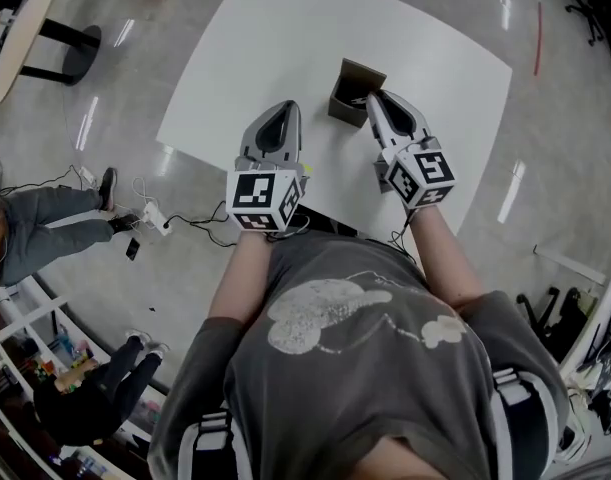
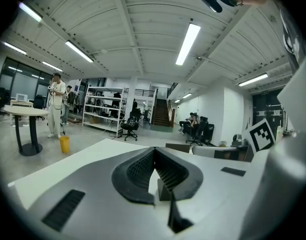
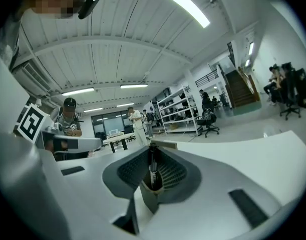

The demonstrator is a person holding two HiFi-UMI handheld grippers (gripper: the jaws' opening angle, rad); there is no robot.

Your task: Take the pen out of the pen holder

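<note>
A small brown open-topped pen holder point(image 1: 353, 86) stands on the white table point(image 1: 275, 38). My right gripper point(image 1: 374, 98) reaches its near right edge, and its tips are over the holder's rim. In the right gripper view a thin black pen point(image 3: 153, 168) stands upright between the ribbed pads point(image 3: 169, 173), and the right gripper point(image 3: 152, 152) is shut on it. The holder's rim point(image 3: 165, 144) shows just behind the tips. My left gripper point(image 1: 276, 120) hovers over the table to the left of the holder, shut and holding nothing. From the left gripper view point(image 2: 154, 151) the holder point(image 2: 179, 147) lies ahead to the right.
The table's near edge runs under both grippers. On the floor to the left are a round table point(image 1: 20, 28), cables with a power strip point(image 1: 150, 218) and seated people's legs point(image 1: 45, 223). Shelves and office chairs point(image 2: 128, 126) stand far off in the hall.
</note>
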